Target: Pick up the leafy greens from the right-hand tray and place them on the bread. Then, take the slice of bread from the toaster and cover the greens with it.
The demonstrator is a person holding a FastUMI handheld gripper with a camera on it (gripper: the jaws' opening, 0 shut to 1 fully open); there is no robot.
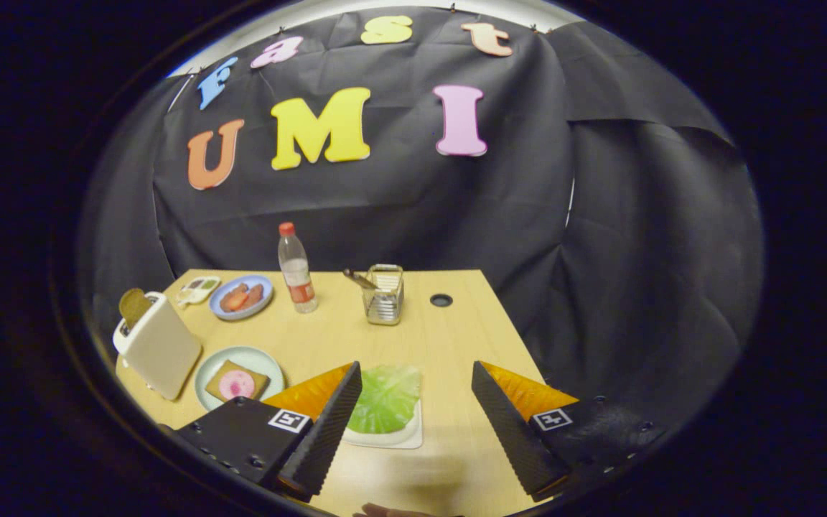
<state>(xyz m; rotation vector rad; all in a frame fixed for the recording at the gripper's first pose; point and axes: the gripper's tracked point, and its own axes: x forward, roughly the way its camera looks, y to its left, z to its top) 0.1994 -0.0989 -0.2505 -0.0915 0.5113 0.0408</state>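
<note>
The leafy greens (387,397) lie on a white tray (406,436) on the wooden table, just beside the left finger and partly hidden by it. My gripper (415,378) hangs open above the table with nothing between its fingers. To the left a slice of bread with a pink round slice on it (236,383) rests on a pale green plate (263,359). Further left stands a white toaster (159,345) with a brown bread slice (133,304) sticking out of its top.
Beyond the fingers stand a plastic bottle with a red cap (296,269) and a wire holder (384,294). A blue plate with food (241,296) and a small white tray (198,289) sit at the back left. A round hole (441,300) marks the table's far right.
</note>
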